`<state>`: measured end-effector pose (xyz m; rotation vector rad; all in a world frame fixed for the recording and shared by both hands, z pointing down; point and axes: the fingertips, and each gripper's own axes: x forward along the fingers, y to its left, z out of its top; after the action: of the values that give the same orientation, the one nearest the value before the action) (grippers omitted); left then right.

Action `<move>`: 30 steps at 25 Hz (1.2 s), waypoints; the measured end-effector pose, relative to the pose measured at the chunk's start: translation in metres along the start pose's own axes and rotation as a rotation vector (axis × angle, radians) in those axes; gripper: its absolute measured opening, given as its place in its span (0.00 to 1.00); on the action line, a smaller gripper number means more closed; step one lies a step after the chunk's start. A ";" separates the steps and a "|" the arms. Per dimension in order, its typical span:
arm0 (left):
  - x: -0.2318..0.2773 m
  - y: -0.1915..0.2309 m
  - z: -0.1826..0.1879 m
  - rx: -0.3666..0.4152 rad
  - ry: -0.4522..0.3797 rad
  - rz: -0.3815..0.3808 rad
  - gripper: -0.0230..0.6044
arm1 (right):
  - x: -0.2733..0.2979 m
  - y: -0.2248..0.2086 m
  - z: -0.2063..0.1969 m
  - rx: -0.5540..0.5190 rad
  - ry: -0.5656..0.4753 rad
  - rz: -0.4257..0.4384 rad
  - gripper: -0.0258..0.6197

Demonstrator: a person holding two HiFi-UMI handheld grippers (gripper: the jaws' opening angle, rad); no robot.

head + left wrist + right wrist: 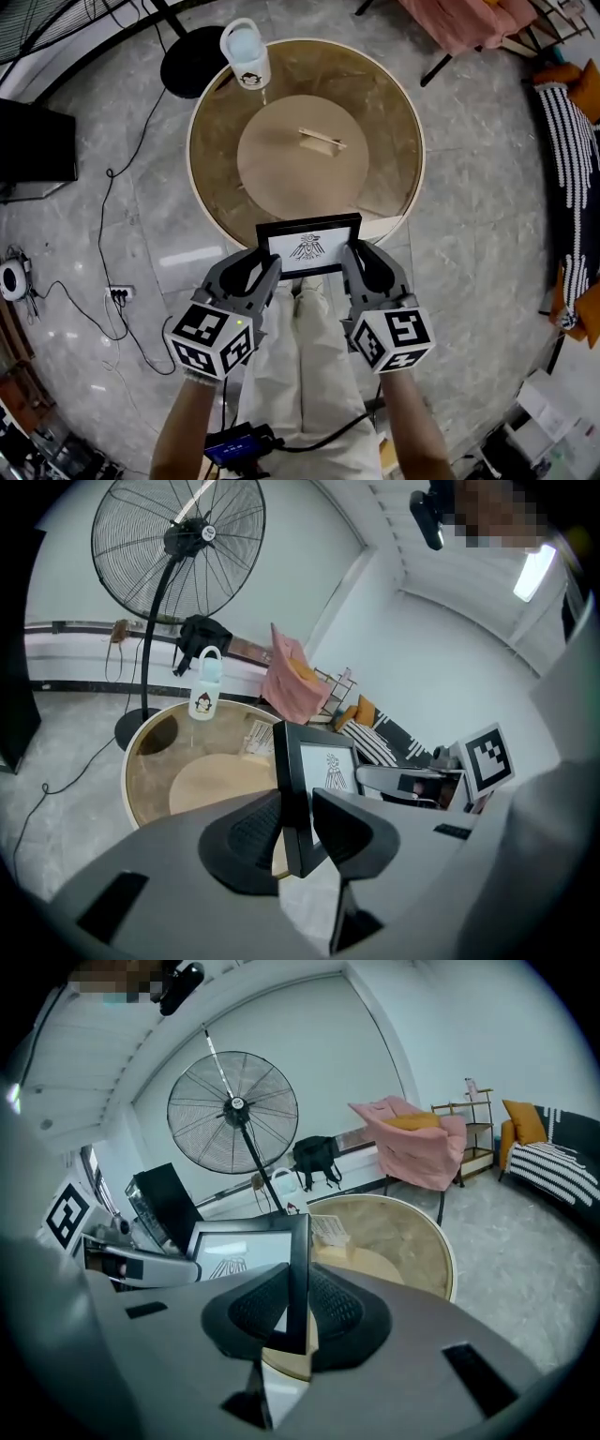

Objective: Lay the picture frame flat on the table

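Black frame (309, 246) pinched at its side edges by left claw (268, 270) and right claw (353, 259), over surface (211, 122) rim; a loose grip could drop it.

The picture frame (309, 246) is showing a smooth black border with a satin sheen around a white paper print. The left tongs (298, 829) and right tongs (292, 1314) are looking like matt grey plastic, their pads (255, 832) black and finely ribbed. The tabletop (380, 108) is gleaming like brown glass round a matt, pale wooden disc (281, 164) — and the grey stone floor (487, 244) is shining, polished.
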<state>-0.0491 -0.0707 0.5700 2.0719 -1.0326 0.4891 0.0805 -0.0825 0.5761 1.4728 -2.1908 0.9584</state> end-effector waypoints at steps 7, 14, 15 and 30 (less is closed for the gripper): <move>0.044 0.034 -0.017 -0.025 0.051 0.012 0.22 | 0.047 -0.022 -0.019 -0.017 0.046 -0.015 0.17; 0.089 0.069 -0.031 -0.061 0.084 0.024 0.22 | 0.096 -0.045 -0.039 -0.011 0.081 -0.038 0.17; 0.095 0.074 -0.035 -0.065 0.092 0.026 0.22 | 0.102 -0.048 -0.042 -0.009 0.088 -0.042 0.17; 0.155 0.113 -0.054 -0.065 0.166 0.039 0.24 | 0.154 -0.080 -0.072 0.064 0.139 -0.079 0.17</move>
<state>-0.0471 -0.1526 0.7519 1.9228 -0.9791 0.6275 0.0833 -0.1574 0.7484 1.4627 -2.0070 1.0792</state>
